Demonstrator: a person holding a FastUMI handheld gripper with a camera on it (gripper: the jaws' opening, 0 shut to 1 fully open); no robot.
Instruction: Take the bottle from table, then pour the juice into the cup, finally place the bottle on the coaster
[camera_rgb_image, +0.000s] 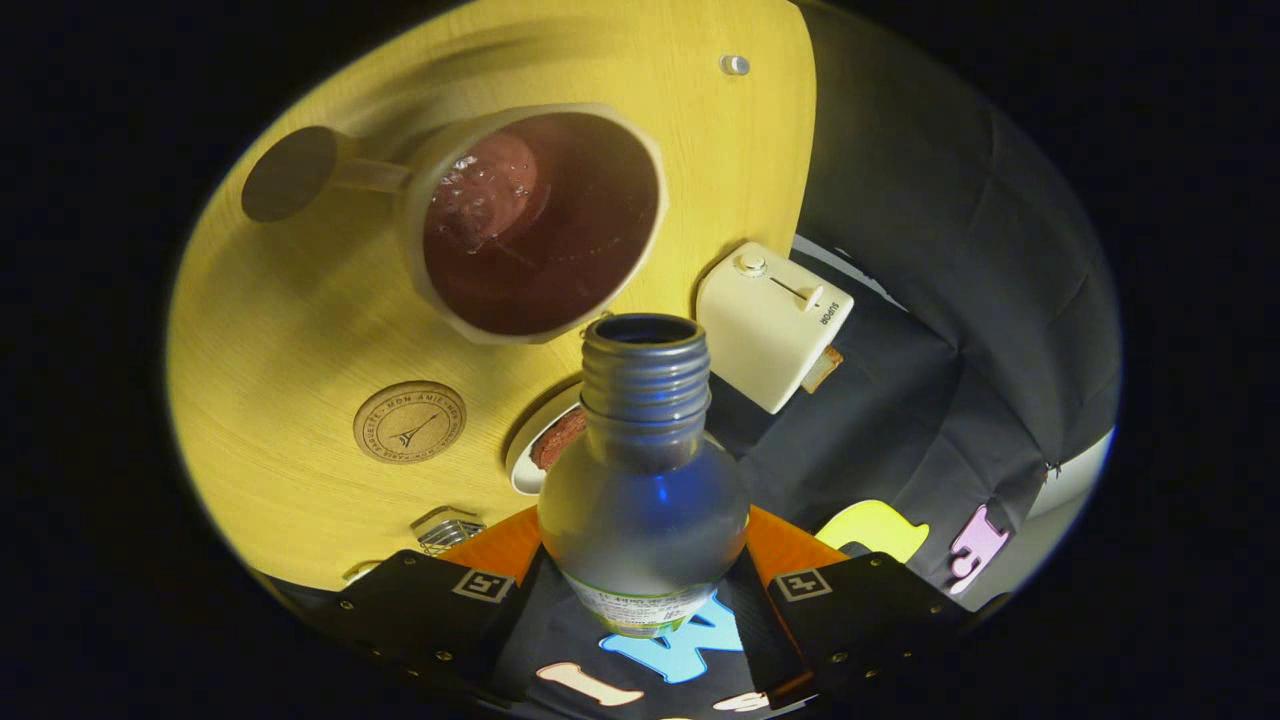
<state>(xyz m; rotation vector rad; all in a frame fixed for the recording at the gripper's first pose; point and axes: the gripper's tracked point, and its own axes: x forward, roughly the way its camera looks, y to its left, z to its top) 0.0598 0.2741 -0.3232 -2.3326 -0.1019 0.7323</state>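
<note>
The gripper (645, 585) had its two fingers closed against the sides of the bottle (643, 500), one finger on either flank of the body, so the bottle was clamped between them. The bottle was clear, its cap off, and the threaded neck pointed away from the fingers with the open mouth aimed toward the cup (535, 220). A label ran round the lower part of the body, just where the fingers met it. I could not tell whether any liquid remained inside; the glassy body looked mostly empty and bluish.

Just beyond the bottle's mouth stood the cup, pale and broad-rimmed, with a handle sticking out on the side away from the toaster (772, 322). It held dark reddish juice (520, 225), with bubbles and foam gathered on the handle side of the surface. The bottle's mouth sat close to the cup's near rim but apart from it.

The cup rested on a yellow wooden table (280, 330). On the same table, to the handle side of the bottle and nearer the fingers than the cup, lay the round cork coaster (409, 422), bare, with a printed emblem on it. Behind the bottle's neck a small white dish (535, 450) with something brown in it peeked out. The cream-coloured toaster stood at the table's edge, beside the cup, against the black cloth wall (950, 250).
</note>
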